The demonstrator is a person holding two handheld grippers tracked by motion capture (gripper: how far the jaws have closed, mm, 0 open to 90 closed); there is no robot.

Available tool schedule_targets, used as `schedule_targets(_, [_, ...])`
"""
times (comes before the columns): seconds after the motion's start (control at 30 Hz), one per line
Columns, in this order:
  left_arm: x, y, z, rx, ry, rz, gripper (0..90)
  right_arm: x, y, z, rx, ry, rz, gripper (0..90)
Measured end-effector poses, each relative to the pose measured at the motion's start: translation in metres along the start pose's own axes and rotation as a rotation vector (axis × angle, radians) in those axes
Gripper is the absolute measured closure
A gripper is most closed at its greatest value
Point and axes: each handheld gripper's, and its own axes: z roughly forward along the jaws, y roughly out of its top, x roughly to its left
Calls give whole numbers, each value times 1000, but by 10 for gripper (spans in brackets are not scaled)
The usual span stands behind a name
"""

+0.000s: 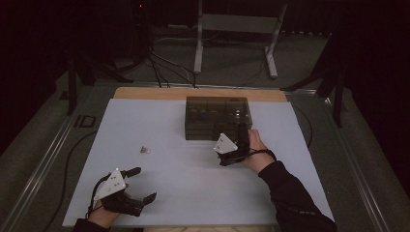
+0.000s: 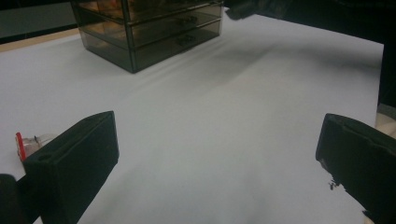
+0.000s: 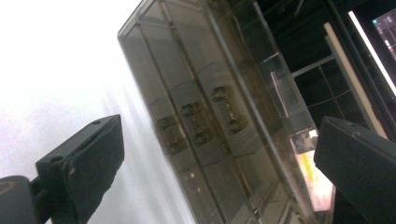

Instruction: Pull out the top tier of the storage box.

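Observation:
A smoky see-through drawer box [image 1: 216, 117] stands at the back middle of the white board [image 1: 174, 183]. In the right gripper view its front [image 3: 210, 116] is tilted and close, with three drawer handles stacked. My right gripper [image 1: 240, 137] is open just in front of the box's right part; between the jaws [image 3: 217, 135] nothing is held. My left gripper [image 1: 142, 184] is open near the board's front left corner, jaws wide apart and empty [image 2: 217, 126]. A small clear and red object [image 1: 145, 150] lies on the board; it lies just beyond the left jaw [image 2: 28, 142].
The box [image 2: 149, 28] sits far off to the upper left in the left gripper view. A wooden strip [image 1: 198, 93] edges the board's far side. Behind the table stand a metal frame [image 1: 237, 29] and cables on the floor.

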Motion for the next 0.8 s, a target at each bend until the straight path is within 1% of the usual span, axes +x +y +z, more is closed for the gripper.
schedule_targets(0.07, [0,0,0,1,0,-1,0,3,1,4,30,-1,-16,16])
schedule_targets(0.2, [0,0,0,-2,0,-1,0,7,1,6,36,-6,-33,16])
schedule_targets(0.27, [0,0,0,0,-1,1,0,11,1,10,51,-16,-64,17])
schedule_targets(0.3, [0,0,0,0,-1,1,0,11,1,10,51,-16,-64,17])
schedule_targets(0.43, [-1,0,0,3,0,3,0,17,1,14,87,-32,-131,17])
schedule_targets(0.47, [0,0,0,1,0,4,0,19,1,16,97,-27,-141,17])
schedule_targets(0.53, [0,0,0,-1,0,5,0,20,1,16,97,-22,-143,16])
schedule_targets(0.6, [-1,0,0,3,-2,3,0,21,0,17,109,-23,-156,17])
schedule_targets(0.7, [-1,0,0,3,-3,8,0,24,0,18,140,-42,-188,17])
schedule_targets(0.73, [-1,0,0,4,-4,8,0,24,0,18,140,-42,-188,17])
schedule_targets(0.8, [-1,0,0,3,-2,7,0,25,2,19,158,-59,-204,17])
